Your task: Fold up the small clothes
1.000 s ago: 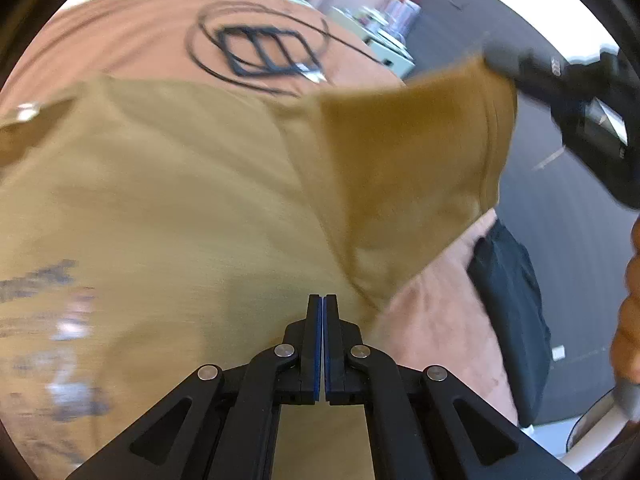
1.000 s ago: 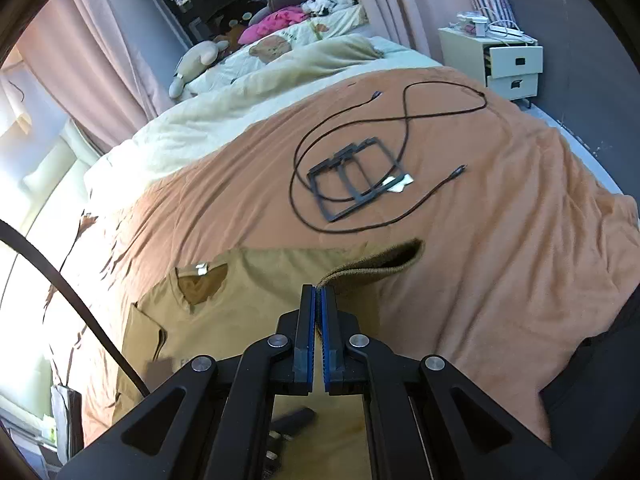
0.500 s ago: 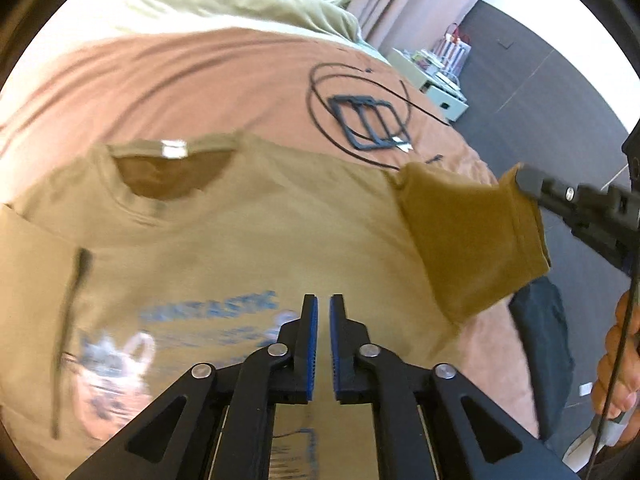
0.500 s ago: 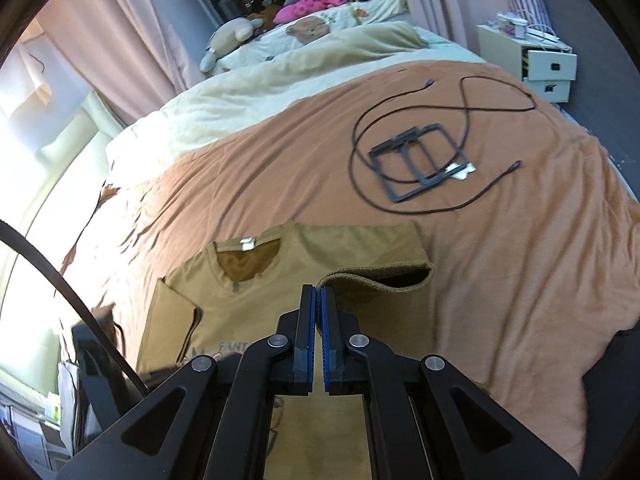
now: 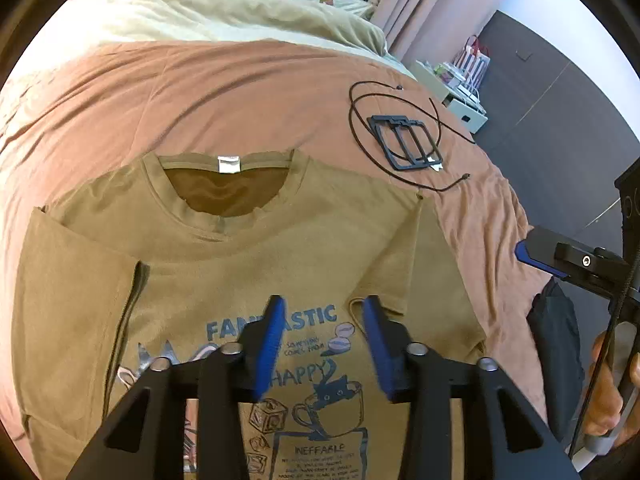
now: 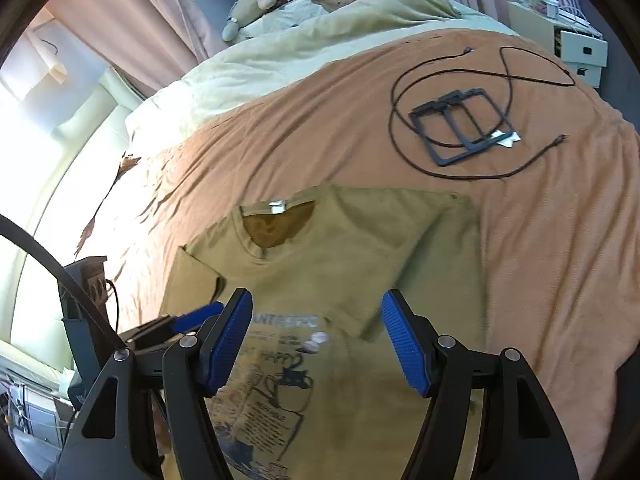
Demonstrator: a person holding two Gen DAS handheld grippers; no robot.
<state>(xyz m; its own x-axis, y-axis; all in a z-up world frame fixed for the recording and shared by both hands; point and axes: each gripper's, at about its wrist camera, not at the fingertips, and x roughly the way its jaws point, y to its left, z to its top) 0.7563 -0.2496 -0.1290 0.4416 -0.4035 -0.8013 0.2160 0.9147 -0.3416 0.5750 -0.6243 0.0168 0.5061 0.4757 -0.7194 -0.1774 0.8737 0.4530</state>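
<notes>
A tan T-shirt (image 5: 304, 240) with a blue print lies face up on the orange-brown bedspread (image 5: 200, 92), collar away from me. Both sleeves are folded inward onto its body: one (image 5: 80, 280) on the left, the other (image 5: 404, 264) on the right. My left gripper (image 5: 323, 308) hovers over the print with its jaws opening and nothing between them. My right gripper (image 6: 317, 300) hangs above the shirt (image 6: 332, 248) near the right sleeve (image 6: 400, 276). Its jaws are also opening and empty. Its blue-padded fingertip (image 5: 536, 256) shows at the right edge of the left wrist view.
A black cable and a black frame (image 5: 408, 142) lie on the bedspread beyond the shirt's right shoulder. A cream duvet (image 5: 200, 12) covers the far bed. A white nightstand (image 6: 576, 48) stands at the far right, and dark cloth (image 5: 556, 340) hangs by the bed's right edge.
The right gripper carried the right sleeve across onto the shirt body and let it go. Both grippers went from shut to open. The left one drew back, so more of the shirt shows.
</notes>
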